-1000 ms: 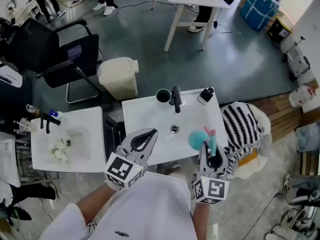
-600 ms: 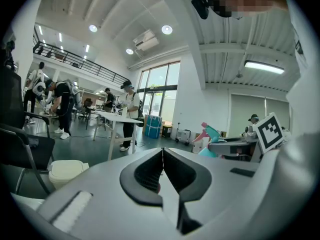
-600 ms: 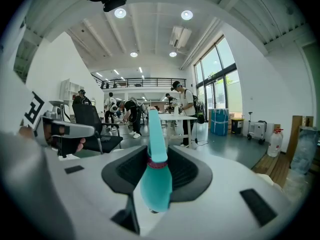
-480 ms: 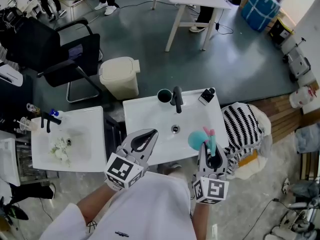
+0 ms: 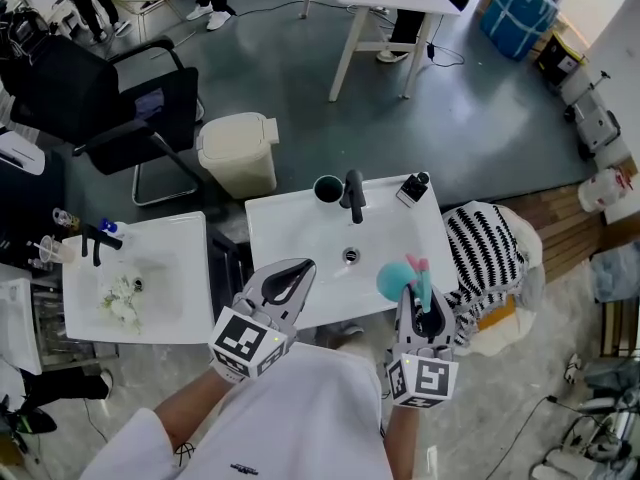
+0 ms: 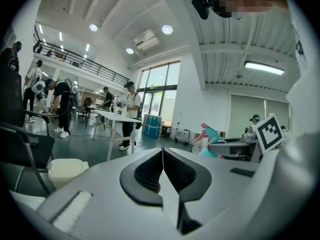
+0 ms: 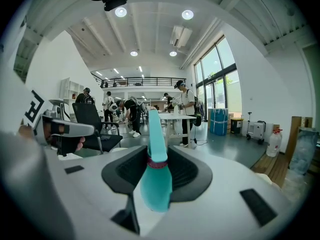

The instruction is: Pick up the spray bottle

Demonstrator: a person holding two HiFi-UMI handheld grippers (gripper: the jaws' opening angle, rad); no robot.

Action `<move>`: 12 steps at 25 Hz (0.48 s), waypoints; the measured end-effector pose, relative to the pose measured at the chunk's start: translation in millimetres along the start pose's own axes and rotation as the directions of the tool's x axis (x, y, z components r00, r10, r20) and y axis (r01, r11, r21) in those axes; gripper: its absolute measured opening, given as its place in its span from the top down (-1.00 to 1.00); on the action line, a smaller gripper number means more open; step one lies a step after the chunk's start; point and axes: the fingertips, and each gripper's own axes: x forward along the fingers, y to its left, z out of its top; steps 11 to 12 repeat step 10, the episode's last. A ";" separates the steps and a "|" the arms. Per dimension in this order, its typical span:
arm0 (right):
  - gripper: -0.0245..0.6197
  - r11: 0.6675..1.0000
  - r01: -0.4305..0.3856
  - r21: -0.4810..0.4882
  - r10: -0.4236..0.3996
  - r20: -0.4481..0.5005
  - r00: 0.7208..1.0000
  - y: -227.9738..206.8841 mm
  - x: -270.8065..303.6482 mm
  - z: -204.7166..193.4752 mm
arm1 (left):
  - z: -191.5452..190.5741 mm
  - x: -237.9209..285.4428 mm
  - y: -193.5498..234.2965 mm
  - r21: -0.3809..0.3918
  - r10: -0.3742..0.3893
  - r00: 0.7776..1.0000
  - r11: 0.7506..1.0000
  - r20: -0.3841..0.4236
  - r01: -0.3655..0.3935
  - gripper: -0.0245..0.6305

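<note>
right gripper [image 7: 158,160]: I have it clamped on the teal spray bottle [image 7: 156,186], with a pad on each side of the neck at the pink ring.
spray bottle: it sits between the right jaws, with the nozzle end pointing ahead of the gripper and the round body nearest the camera.
left gripper [image 6: 162,156]: the jaws are pressed together with nothing in them, and it idles just left of the right gripper.
white sink [image 5: 300,230]: it lies ahead of and below both grippers.
step: the grasp is made, and I judge this is the hold/lift stage.
next: I keep the squeeze and raise the bottle straight up, clear of the sink. The grip is on the narrow neck, so the bottle could pivot if I tilt it.
</note>
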 end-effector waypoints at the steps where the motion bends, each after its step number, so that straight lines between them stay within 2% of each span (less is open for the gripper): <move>1: 0.55 1.000 0.002 0.004 -0.002 -0.002 1.000 -0.2 -1.1 -1.1 | -0.4 0.4 -1.1 -0.001 -0.004 1.000 1.000 -0.001 0.004 0.91; 12: 0.55 1.000 0.016 0.014 -0.016 -0.007 1.000 -5.6 -6.9 -5.8 | -3.1 6.1 -9.3 -0.001 -0.024 1.000 1.000 -0.011 0.024 0.91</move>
